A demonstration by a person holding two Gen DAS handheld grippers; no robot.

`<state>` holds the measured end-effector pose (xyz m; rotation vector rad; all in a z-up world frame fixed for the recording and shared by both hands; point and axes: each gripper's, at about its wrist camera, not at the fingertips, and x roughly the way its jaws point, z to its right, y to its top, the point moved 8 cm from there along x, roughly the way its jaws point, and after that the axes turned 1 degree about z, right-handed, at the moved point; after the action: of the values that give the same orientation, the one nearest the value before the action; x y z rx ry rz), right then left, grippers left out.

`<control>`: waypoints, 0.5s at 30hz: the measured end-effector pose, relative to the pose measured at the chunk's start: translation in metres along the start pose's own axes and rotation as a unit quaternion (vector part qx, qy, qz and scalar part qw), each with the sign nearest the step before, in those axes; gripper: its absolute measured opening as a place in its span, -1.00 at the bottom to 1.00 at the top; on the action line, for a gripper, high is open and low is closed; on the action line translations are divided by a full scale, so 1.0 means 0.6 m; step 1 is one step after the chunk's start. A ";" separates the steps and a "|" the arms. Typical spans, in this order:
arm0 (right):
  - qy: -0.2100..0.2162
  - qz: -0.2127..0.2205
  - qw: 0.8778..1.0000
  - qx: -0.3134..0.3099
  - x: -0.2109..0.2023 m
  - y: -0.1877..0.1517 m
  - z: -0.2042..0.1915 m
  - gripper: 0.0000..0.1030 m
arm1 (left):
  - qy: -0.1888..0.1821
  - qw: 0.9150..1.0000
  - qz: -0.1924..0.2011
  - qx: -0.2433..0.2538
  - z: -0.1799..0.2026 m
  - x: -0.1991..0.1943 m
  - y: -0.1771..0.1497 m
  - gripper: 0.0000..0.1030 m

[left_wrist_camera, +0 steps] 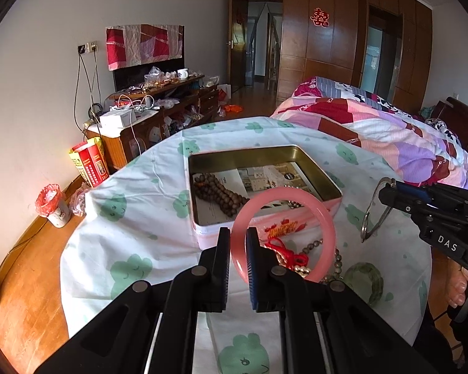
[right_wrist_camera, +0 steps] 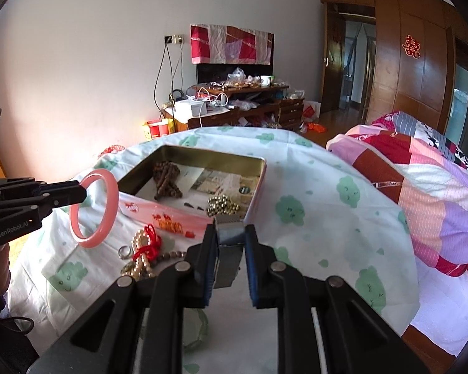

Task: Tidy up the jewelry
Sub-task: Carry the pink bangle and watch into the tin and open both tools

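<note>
While the left gripper pinches the near edge of a pink bangle between its jaws and holds it raised just in front of the tin, the right gripper has its jaws closed on a silver metal bracelet, which in the left wrist view hangs as a thin loop from the fingertips. Below them, on a white cloth printed with green shapes, lie a pale bead strand tied with a red knot, a small ring just beside it, and a green glass bangle nearer the viewer. Beyond these sits an open rectangular tin holding brown wooden beads, gold-coloured beads and printed cards. Farther back stand a cluttered wooden cabinet and a quilted bed.
</note>
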<state>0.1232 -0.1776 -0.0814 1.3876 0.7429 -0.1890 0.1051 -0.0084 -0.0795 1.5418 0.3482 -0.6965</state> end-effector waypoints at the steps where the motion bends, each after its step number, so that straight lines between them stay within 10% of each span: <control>1: 0.000 0.001 1.000 -0.001 0.001 0.004 0.000 -0.62 | 0.002 1.000 0.001 0.001 -0.001 0.000 0.002 -0.82; 15: 0.004 0.023 1.000 -0.010 0.003 0.041 -0.009 -0.62 | 0.023 1.000 0.012 0.005 -0.013 0.001 0.030 -0.82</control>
<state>0.1357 -0.1666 -0.0622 1.3866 0.7175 -0.1400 0.1181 -0.0031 -0.0663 1.5702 0.3614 -0.6462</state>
